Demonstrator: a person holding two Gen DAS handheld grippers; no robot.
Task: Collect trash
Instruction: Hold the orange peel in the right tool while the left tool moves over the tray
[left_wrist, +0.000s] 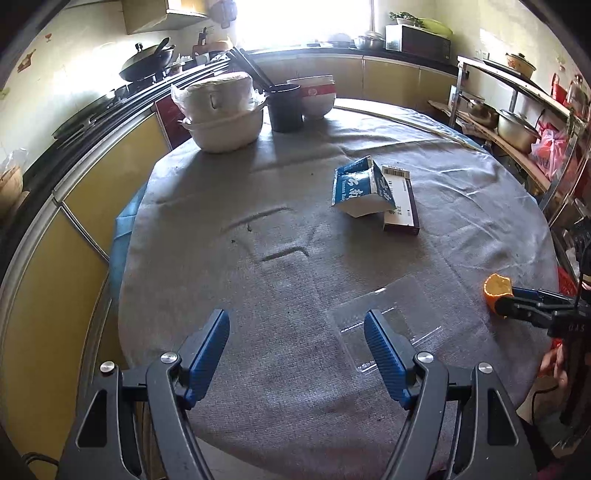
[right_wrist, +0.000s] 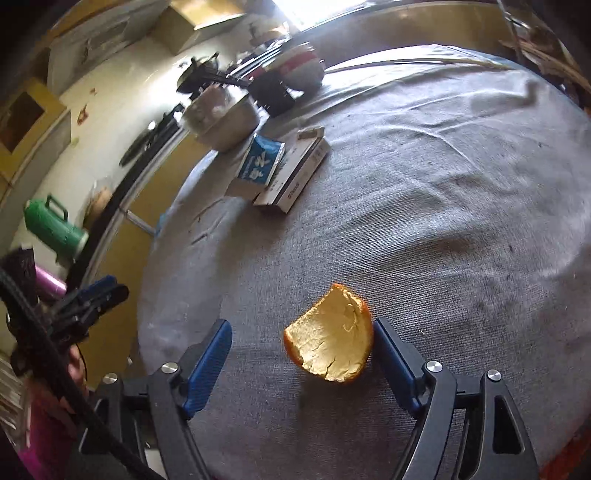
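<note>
My right hand-held gripper (right_wrist: 301, 354): jaws apart, orange peel (right_wrist: 330, 334) between, touching one pad | left hand-held gripper (left_wrist: 297, 349): open over desk (left_wrist: 280, 258)

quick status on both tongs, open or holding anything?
Left tongs: open, empty, above the clear plastic tray.
Right tongs: open, orange peel between the pads, not gripped.

both tools (left_wrist: 297, 345) (right_wrist: 303, 354) have black arms, ribbed blue pads, silver screws; magenta sleeve (right_wrist: 40, 417).

Two boxes (left_wrist: 376, 195) lay touching mid-table (left_wrist: 258, 295); pots and bowls (left_wrist: 255, 110) stood behind; orange peel (right_wrist: 330, 338) lay nearer, right.
</note>
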